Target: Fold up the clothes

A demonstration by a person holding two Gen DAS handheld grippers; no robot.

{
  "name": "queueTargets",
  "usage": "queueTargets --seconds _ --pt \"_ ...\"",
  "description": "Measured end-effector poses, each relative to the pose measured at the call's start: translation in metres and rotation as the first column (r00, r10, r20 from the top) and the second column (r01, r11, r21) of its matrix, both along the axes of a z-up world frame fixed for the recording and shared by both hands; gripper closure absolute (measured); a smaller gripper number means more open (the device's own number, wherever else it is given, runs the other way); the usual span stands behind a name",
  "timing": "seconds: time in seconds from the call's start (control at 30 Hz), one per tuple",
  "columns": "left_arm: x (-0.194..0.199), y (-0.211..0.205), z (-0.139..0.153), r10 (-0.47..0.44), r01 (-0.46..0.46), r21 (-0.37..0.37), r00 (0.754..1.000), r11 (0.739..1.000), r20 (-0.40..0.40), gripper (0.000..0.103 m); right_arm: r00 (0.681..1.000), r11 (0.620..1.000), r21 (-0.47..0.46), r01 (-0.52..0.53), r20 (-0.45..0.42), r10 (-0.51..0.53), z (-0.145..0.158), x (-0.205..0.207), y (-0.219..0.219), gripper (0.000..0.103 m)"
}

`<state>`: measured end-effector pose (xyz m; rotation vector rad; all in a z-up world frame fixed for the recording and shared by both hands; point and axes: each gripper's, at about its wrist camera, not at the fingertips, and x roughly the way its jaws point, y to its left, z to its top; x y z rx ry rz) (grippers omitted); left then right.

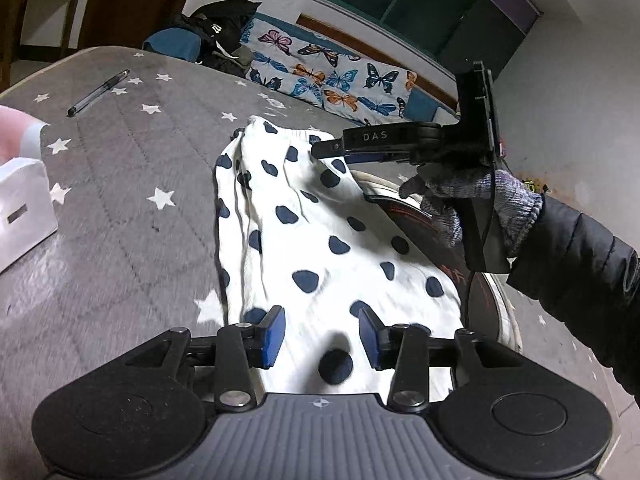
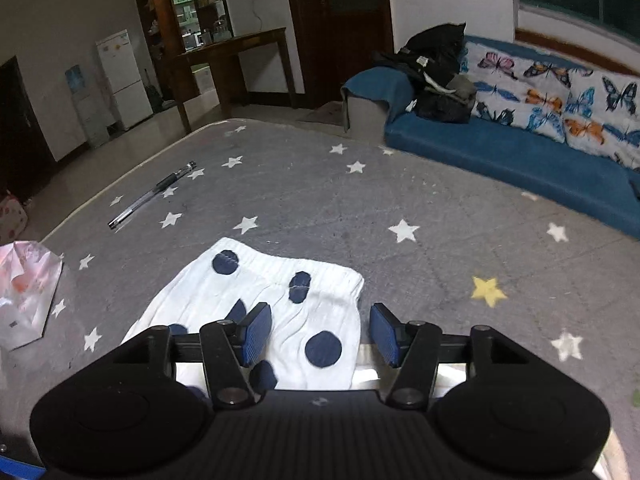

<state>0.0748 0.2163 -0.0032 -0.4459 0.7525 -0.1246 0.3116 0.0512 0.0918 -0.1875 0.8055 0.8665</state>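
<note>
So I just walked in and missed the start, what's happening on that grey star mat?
A person is folding a white garment with navy spots on the grey star-patterned mat, a hand-held gripper in each hand. The left hand-held gripper and the right hand-held gripper both stand open above the cloth, gripping nothing. The garment lies bunched, with the waistband at its far end. A pen lies farther off.

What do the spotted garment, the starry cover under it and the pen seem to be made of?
Spotted garment: soft cotton-like knit, matte; it creases and has a gathered, ribbed waistband.
Starry cover: quilted fabric, matte grey; stitched lines show between the printed stars.
Pen: probably clear plastic, glossy, with a dark grip and a see-through barrel.
</note>
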Motion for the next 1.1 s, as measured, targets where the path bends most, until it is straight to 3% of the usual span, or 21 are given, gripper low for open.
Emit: queueTargets --seconds 0.2,0.27,0.4,0.53,0.73,0.8,1.1 --pt "0.01 0.003 -0.002 0.014 -0.014 0.005 1.0 1.0 -0.007 0.057 1.0 0.999 0.047 -0.018 -0.008 0.018 -0.01 0.012 0.003 0.044" --pt "0.012 0.003 -0.001 0.017 -0.017 0.007 1.0 1.0 -0.006 0.056 0.999 0.999 0.041 -0.033 0.008 0.032 -0.011 0.009 0.005 0.047" --pt "0.017 0.002 -0.001 0.018 -0.018 0.01 1.0 1.0 -0.004 0.054 0.998 0.999 0.02 -0.043 0.037 0.043 -0.011 0.005 0.008 0.064" --pt "0.018 0.001 -0.002 0.017 -0.017 0.009 1.0 1.0 0.0 0.051 0.998 0.999 0.015 -0.047 0.043 0.046 -0.011 0.004 0.009 0.067" --pt "0.018 0.0 -0.002 0.018 -0.018 0.007 1.0 1.0 -0.001 0.05 0.998 0.998 0.023 -0.05 0.047 0.049 -0.011 0.004 0.01 0.059" --pt "0.018 0.0 -0.001 0.02 -0.02 0.009 1.0 1.0 -0.001 0.05 0.998 0.999 0.02 -0.049 0.046 0.048 -0.01 0.003 0.009 0.05" --pt "0.017 -0.002 0.0 0.031 -0.031 0.036 0.999 0.999 0.012 0.048 0.99 0.997 0.021 -0.072 0.122 0.069 0.007 -0.012 -0.001 0.048"
